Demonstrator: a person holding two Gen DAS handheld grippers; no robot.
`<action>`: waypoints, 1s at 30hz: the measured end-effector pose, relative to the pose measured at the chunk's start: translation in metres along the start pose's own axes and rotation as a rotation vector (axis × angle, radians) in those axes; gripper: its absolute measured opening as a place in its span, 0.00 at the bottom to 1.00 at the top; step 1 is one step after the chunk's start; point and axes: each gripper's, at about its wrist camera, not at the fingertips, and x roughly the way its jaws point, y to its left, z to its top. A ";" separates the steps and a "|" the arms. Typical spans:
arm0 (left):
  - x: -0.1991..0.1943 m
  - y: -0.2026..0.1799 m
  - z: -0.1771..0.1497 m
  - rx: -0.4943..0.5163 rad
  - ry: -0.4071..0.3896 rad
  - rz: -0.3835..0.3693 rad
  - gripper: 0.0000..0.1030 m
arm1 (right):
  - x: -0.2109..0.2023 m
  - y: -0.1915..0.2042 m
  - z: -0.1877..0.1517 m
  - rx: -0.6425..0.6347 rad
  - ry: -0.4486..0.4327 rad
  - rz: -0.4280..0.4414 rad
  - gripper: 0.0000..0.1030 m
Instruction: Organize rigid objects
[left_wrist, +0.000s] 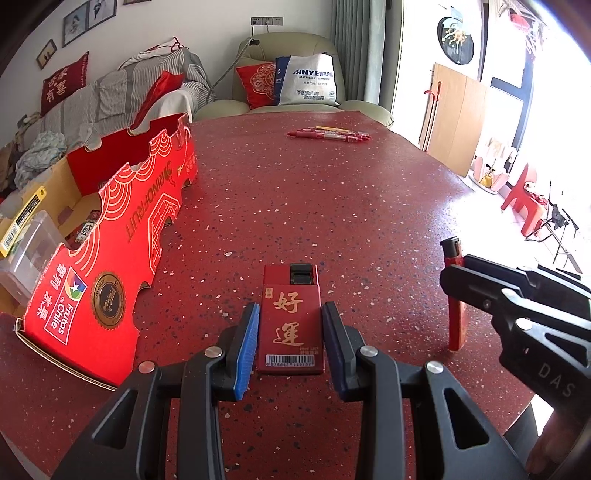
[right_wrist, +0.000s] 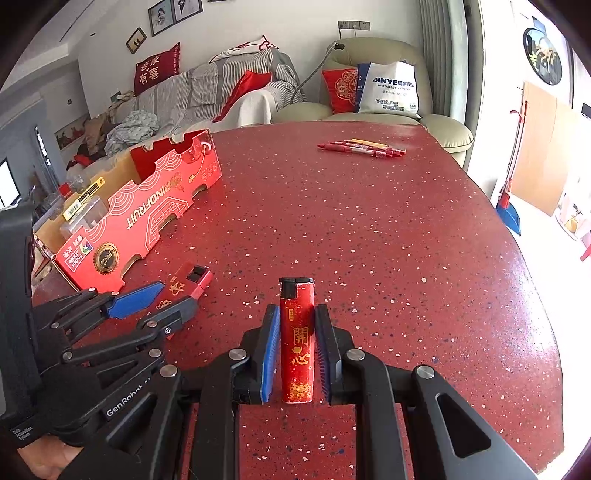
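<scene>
**A:** Which step are you on?

**B:** The pick-up, I'd say. My left hand-held gripper (left_wrist: 290, 341) sits with its jaws on either side of the flat red lighter (left_wrist: 291, 319) that lies on the red speckled surface (left_wrist: 332, 192). I see a thin gap at each pad, so I judge the jaws narrowed around it but not pressing.

**A:** And the right?

**B:** My right hand-held gripper (right_wrist: 297, 350) is set about the tall red lighter (right_wrist: 297, 339), which stands upright on its base. The jaws are drawn in close, the pads just beside its two sides; a sliver of gap shows, so I can't say it is truly clamped.

**A:** Where do they go?

**B:** My guess is the red fruit box (left_wrist: 122, 236) to the left, open at the top, with a clear plastic container (left_wrist: 29, 254) and other small things already inside. The red pens (left_wrist: 328, 134) lie together at the far end, well apart from me.

**A:** What does the next move need?

**B:** Firm closure on both first. The upright one could tip if a pad nudges it unevenly, so squeeze square. The flat one is low against the surface, so my pads must catch its thin edges before lifting, then carry over the box's scalloped wall.
</scene>
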 end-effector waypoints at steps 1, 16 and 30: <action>-0.002 0.001 0.001 -0.001 -0.004 -0.002 0.36 | -0.001 0.000 0.000 0.001 -0.004 0.001 0.20; -0.018 0.003 0.006 -0.012 -0.033 -0.023 0.36 | -0.007 0.009 0.012 -0.014 -0.039 0.026 0.20; -0.019 0.010 0.005 -0.037 -0.032 -0.020 0.36 | -0.026 0.010 0.020 -0.004 -0.140 0.064 0.19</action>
